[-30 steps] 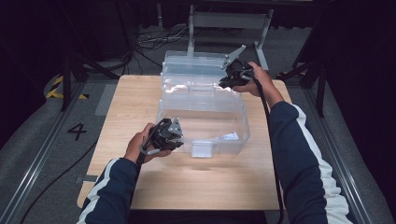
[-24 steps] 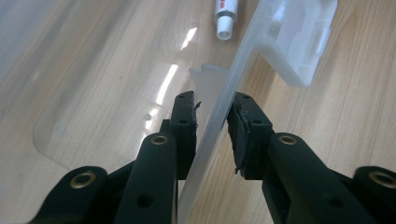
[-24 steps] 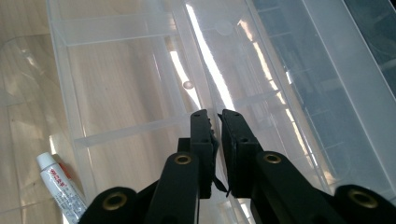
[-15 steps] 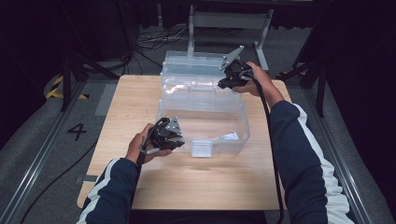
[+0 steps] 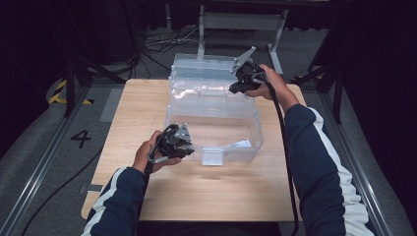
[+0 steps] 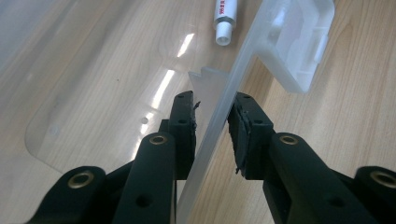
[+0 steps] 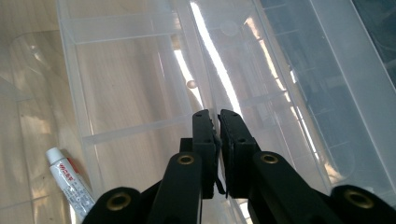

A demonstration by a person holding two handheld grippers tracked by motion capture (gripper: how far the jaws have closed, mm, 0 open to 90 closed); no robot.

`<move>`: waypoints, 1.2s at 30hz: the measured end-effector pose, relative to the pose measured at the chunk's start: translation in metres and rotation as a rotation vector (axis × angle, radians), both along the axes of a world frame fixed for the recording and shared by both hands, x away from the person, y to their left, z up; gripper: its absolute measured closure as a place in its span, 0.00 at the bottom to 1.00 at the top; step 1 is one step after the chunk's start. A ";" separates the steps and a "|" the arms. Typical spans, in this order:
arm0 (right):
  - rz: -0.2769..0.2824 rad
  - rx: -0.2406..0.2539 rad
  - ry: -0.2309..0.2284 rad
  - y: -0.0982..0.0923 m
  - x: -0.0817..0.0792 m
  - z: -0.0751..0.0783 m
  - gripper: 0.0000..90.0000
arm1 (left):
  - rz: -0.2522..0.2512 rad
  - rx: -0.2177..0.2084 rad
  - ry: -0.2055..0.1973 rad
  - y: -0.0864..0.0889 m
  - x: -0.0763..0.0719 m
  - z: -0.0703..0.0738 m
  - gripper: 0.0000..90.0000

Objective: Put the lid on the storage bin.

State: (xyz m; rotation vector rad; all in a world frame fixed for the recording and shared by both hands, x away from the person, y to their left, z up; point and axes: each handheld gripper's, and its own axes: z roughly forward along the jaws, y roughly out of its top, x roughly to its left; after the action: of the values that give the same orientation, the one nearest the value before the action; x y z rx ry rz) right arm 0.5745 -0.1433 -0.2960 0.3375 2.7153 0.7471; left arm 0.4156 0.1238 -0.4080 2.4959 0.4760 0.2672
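At far left of the high view, bare pale wooden surface (image 5: 142,108), with the large clear plastic storage box (image 5: 246,142) set at its middle, within reach of both hands.

Left hand-held gripper (image 5: 182,147) at the box's near-left corner, clamped on the thin front wall (image 6: 243,60), one pad inside and one outside. Judged to be an anchoring hold, pinning the light box down so that it cannot slide or tip while the other hand works. Just along that wall, the frosted plastic latch (image 6: 303,42), hanging free, so the box unfastened.

On the box floor, a small white tube with red print (image 6: 225,16), lying flat and loose toward the front right, untouched.

Across the upper part of the box, a clear divided tray (image 5: 206,93), with the open lid (image 5: 201,64) leaning back behind it.

Right hand-held gripper (image 5: 236,88) at the tray's far-right end, jaws drawn almost together (image 7: 214,116); seemingly pinching the tray's thin rim, though glare on the clear plastic makes the exact edge hard to tell. Probably gripped there, at one end, for lifting or shifting the tray clear of the tube (image 7: 70,182) below.
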 end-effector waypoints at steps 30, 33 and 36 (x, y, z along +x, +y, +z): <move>0.043 0.015 -0.022 -0.001 -0.034 0.008 0.97 | 0.007 0.014 -0.007 -0.005 0.000 -0.004 0.76; 0.042 -0.002 -0.040 0.000 -0.037 0.008 0.97 | 0.007 0.015 -0.010 -0.005 -0.001 -0.004 0.76; 0.044 0.008 -0.037 -0.001 -0.038 0.008 0.97 | 0.005 0.015 -0.016 -0.006 -0.001 -0.004 0.76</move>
State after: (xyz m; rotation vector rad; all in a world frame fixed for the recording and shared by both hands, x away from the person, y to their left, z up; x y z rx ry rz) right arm 0.5369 -0.1448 -0.2882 0.2646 2.6934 0.7688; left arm 0.4147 0.1183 -0.4119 2.5060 0.4750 0.2935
